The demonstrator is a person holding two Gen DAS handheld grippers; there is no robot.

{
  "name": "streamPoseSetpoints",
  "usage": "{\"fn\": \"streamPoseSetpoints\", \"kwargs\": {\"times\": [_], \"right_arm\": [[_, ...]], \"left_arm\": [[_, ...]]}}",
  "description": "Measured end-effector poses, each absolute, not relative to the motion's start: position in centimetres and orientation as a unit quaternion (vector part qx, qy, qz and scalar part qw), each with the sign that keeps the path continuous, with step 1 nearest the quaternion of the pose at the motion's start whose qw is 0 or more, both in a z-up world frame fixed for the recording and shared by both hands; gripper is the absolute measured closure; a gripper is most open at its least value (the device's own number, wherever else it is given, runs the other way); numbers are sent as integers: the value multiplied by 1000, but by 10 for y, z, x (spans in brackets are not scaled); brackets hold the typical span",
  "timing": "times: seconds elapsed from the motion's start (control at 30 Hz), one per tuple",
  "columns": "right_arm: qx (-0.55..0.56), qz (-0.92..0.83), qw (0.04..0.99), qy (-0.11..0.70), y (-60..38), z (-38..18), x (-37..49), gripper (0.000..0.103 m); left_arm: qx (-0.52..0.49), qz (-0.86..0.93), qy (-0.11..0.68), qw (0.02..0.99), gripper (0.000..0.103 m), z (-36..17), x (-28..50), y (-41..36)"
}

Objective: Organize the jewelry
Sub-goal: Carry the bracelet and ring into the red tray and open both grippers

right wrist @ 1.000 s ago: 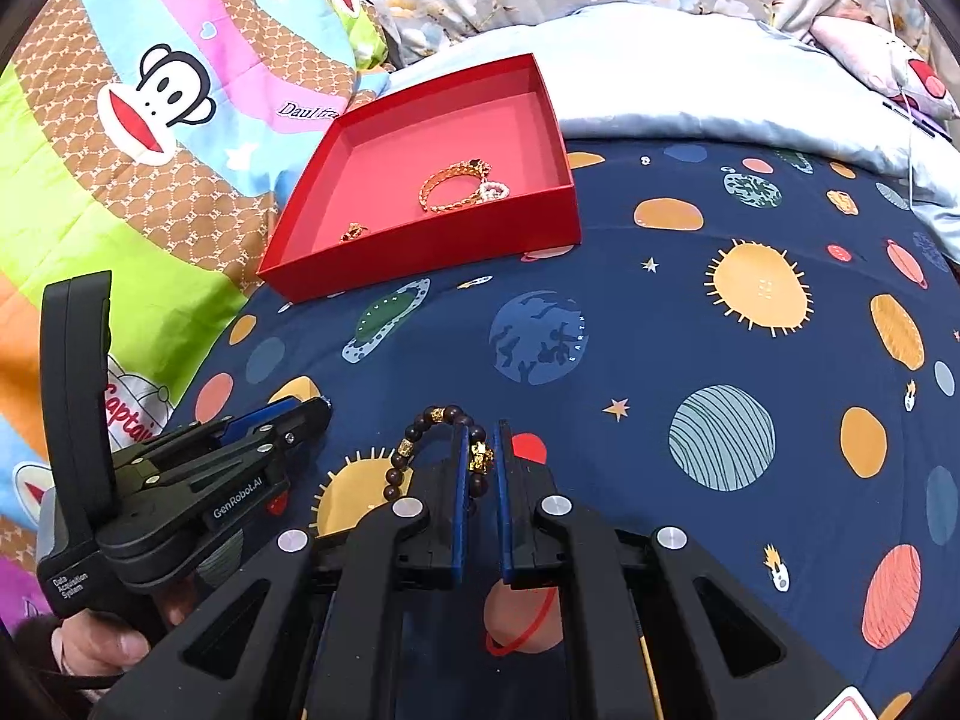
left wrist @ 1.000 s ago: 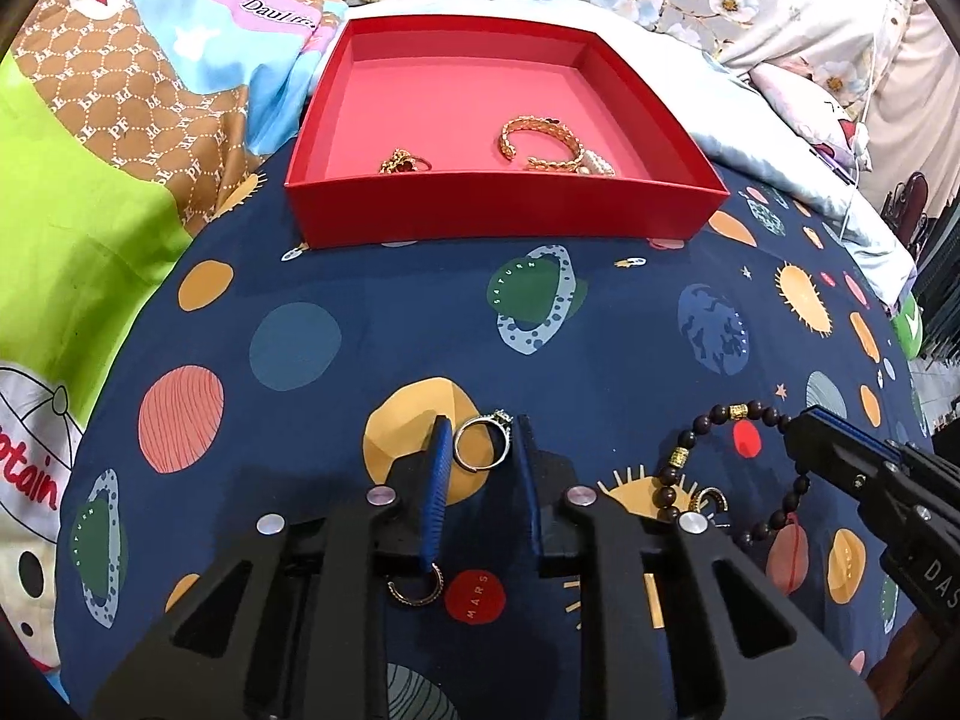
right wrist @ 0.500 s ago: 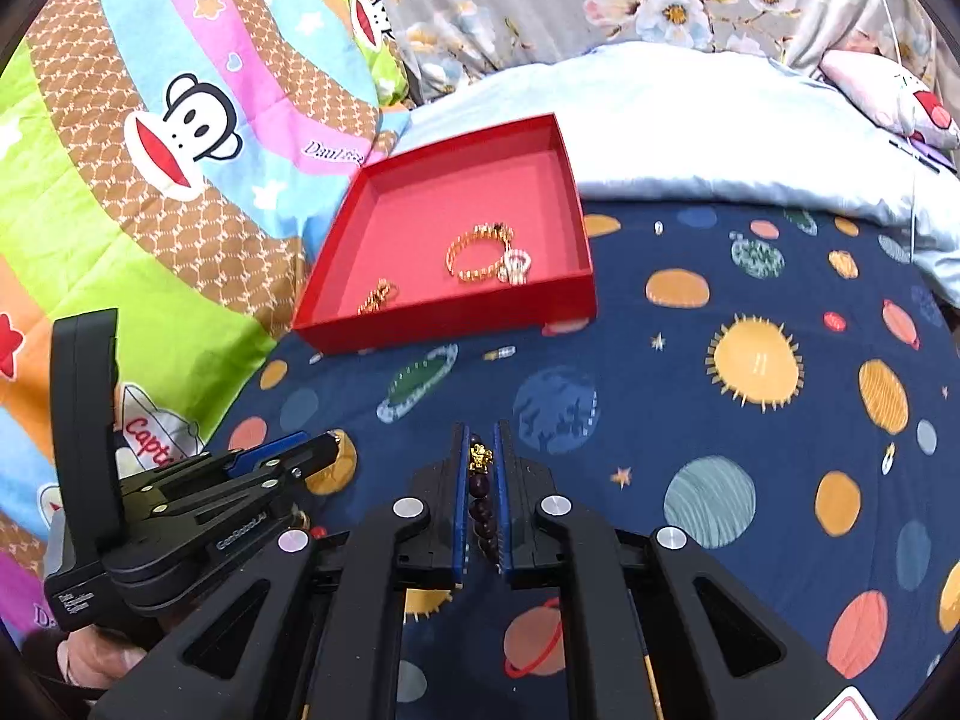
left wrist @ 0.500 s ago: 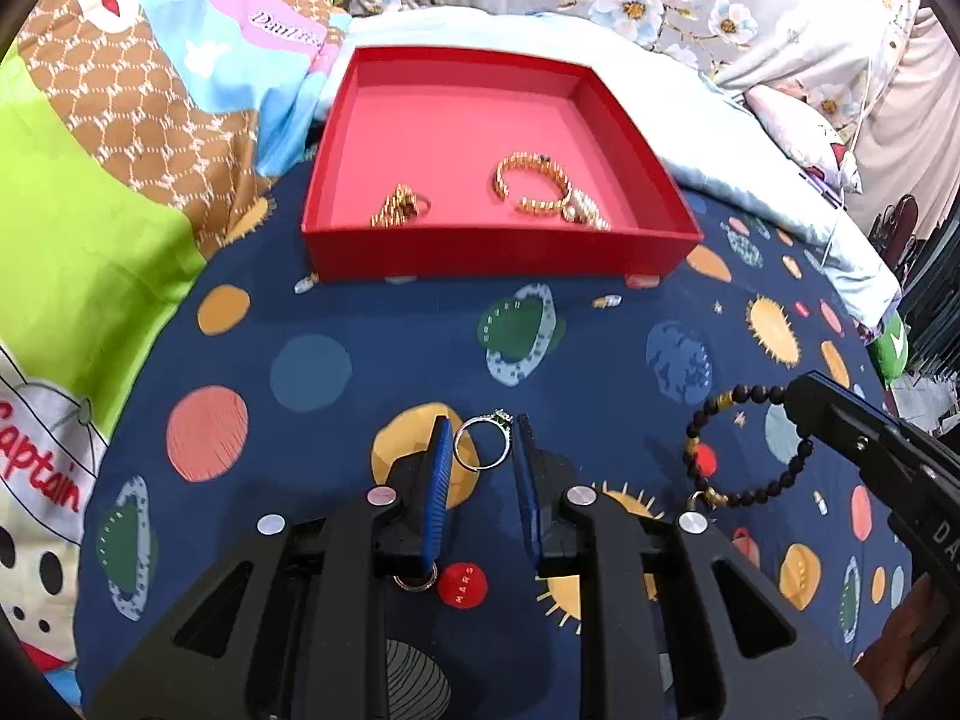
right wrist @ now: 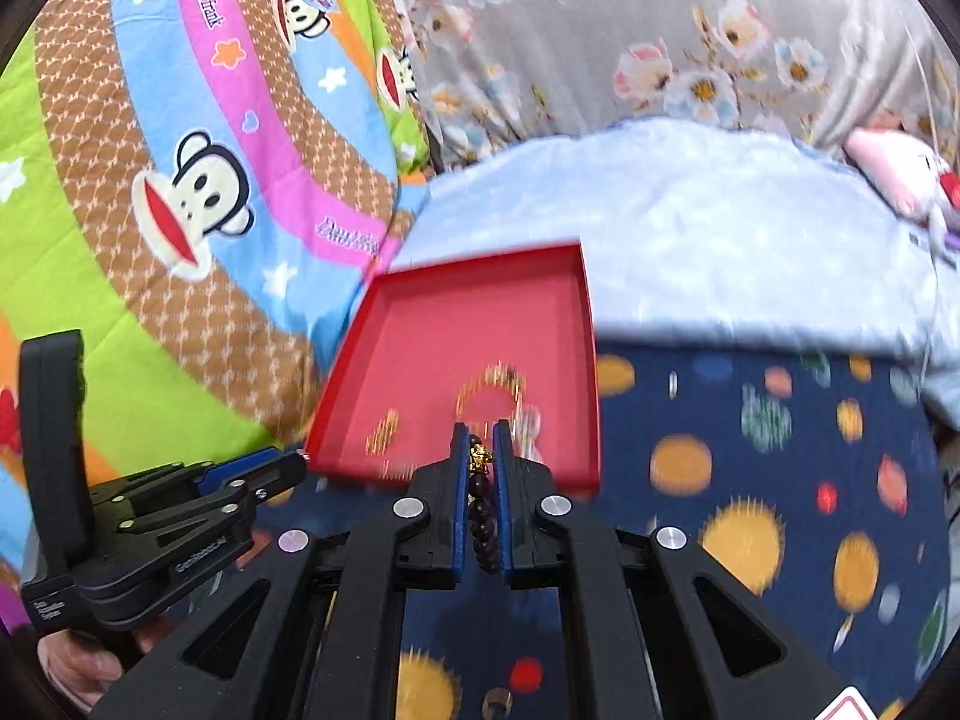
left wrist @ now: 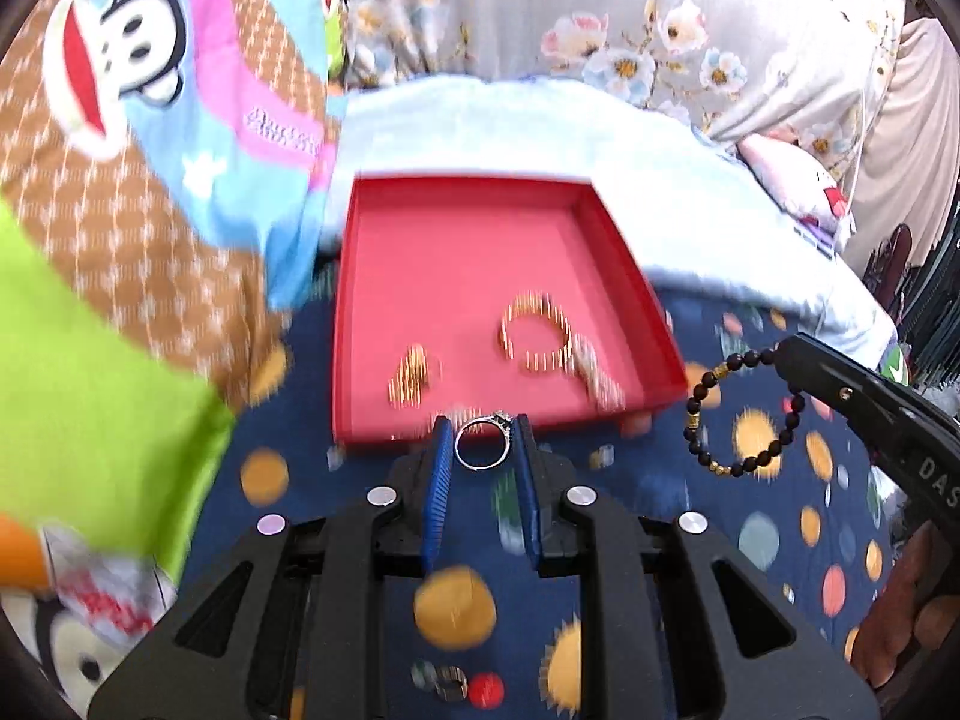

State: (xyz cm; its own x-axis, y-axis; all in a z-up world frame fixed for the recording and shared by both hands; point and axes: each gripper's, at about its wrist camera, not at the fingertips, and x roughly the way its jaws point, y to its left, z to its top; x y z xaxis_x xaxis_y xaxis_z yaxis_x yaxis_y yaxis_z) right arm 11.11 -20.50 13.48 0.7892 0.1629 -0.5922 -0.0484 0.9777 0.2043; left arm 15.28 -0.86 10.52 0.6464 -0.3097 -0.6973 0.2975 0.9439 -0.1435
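Note:
My left gripper is shut on a silver ring and holds it in the air just short of the near wall of the red tray. The tray holds a gold bracelet, a small gold piece and a pale piece. My right gripper is shut on a dark bead bracelet with gold beads, near the tray's front wall. In the left wrist view the bracelet hangs from the right gripper, to the right of the tray.
The tray sits on a navy planet-print cover. A cartoon-monkey quilt lies to the left, a pale blue blanket and floral fabric behind. Small objects lie on the cover below the left gripper.
Both grippers have risen and moved forward toward the red tray, carrying the ring and the bead bracelet off the cover. The view is motion-blurred.

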Motion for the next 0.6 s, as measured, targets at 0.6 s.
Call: {"fn": "streamPoseSetpoints", "kwargs": {"times": [0.6], "right_arm": [[92,54,937,333,-213,124,289,96]], "left_arm": [[1,-145,358,922,83,122,313,-40]]}}
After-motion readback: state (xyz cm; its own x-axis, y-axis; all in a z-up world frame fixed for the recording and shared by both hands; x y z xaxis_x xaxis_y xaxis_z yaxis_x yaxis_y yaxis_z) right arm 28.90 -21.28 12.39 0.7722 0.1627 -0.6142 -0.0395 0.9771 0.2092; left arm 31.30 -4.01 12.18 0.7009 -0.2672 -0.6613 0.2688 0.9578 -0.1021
